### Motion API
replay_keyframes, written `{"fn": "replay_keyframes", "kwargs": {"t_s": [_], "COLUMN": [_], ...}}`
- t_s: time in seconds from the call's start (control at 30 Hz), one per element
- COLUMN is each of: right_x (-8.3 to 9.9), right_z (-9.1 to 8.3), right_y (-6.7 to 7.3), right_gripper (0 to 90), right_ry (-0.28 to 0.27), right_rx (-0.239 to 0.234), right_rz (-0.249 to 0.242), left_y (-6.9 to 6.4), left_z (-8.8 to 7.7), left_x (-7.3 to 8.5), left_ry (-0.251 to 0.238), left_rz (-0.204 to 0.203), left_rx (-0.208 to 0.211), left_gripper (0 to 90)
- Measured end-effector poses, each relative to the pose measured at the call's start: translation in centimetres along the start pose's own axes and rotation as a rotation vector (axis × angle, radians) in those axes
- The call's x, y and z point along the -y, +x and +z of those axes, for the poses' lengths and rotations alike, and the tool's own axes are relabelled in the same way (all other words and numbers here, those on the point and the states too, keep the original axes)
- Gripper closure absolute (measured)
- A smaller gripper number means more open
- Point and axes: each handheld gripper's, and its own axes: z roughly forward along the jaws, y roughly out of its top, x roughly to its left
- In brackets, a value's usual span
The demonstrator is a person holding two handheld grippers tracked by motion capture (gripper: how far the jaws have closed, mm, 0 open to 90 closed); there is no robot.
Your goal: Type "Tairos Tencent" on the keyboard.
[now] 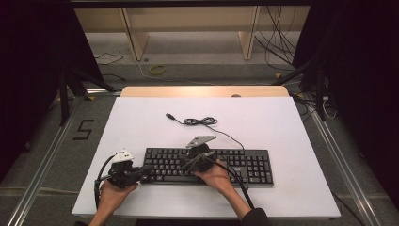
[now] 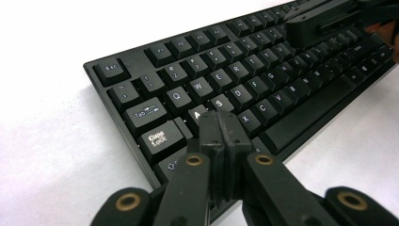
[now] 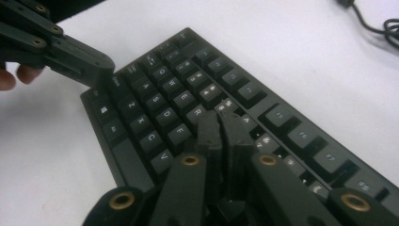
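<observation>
A: Where was the keyboard (image 1: pixel 207 165) found?

B: It was laid flat on the white worktop (image 1: pixel 141 122), towards the near edge, with its cable (image 1: pixel 202 121) coiled behind it and the USB plug left loose on the sheet.

A: What writing could be read?

B: White legends were made out on the black keys in the left gripper view — "Esc", "Tab", "Caps Lock", then Q, W, E, A, S, D, F, C and V. In the right gripper view Z, C, V, D, F and R were legible; the rest was too blurred. No brand name could be read. A black "5" (image 1: pixel 83 129) was seen taped on the floor left of the worktop.

A: How were the jaws set?

B: The jaws of the left gripper (image 2: pixel 223 123) were pressed together with nothing between them, the tips held just over the A and S keys. The jaws of the right gripper (image 3: pixel 220 123) were likewise closed on nothing — poised near the R key. Whether either tip was actually touching a key could not be told.
</observation>
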Motion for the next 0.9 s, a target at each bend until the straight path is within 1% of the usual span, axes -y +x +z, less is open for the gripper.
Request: {"fn": "replay_keyframes", "kwargs": {"t_s": [0.1,0.13,0.17,0.23,0.5,0.6,0.9], "right_x": [-0.1,-0.2,-0.2,-0.3,-0.5,-0.6,-0.5], "right_z": [0.5,0.6,0.8,1.0,2.4,2.6,2.6], "right_y": [0.0,0.0,-0.1,0.0,0.4,0.4,0.3], "right_gripper": [90.0,90.0,90.0,90.0,90.0,90.0,90.0], "right_ry": [0.012,0.014,0.009,0.018,0.042,0.048,0.048], "right_rx": [0.015,0.016,0.017,0.019,0.020,0.022,0.020], "right_rz": [0.001,0.007,0.002,0.009,0.009,0.009,0.013], "left_y": [0.1,0.2,0.2,0.2,0.5,0.5,0.5], "left_z": [0.0,0.0,0.0,0.1,0.1,0.2,0.4], "left_x": [0.0,0.0,0.0,0.0,0.1,0.1,0.2], "left_ry": [0.004,0.007,0.008,0.010,0.027,0.029,0.050], "left_rz": [-0.002,-0.003,-0.003,-0.003,-0.007,-0.014,-0.010], "left_rx": [-0.001,-0.002,-0.001,-0.003,-0.007,-0.007,-0.016], "left_gripper": [89.1,89.1,89.1,89.1,89.1,89.1,89.1]}}
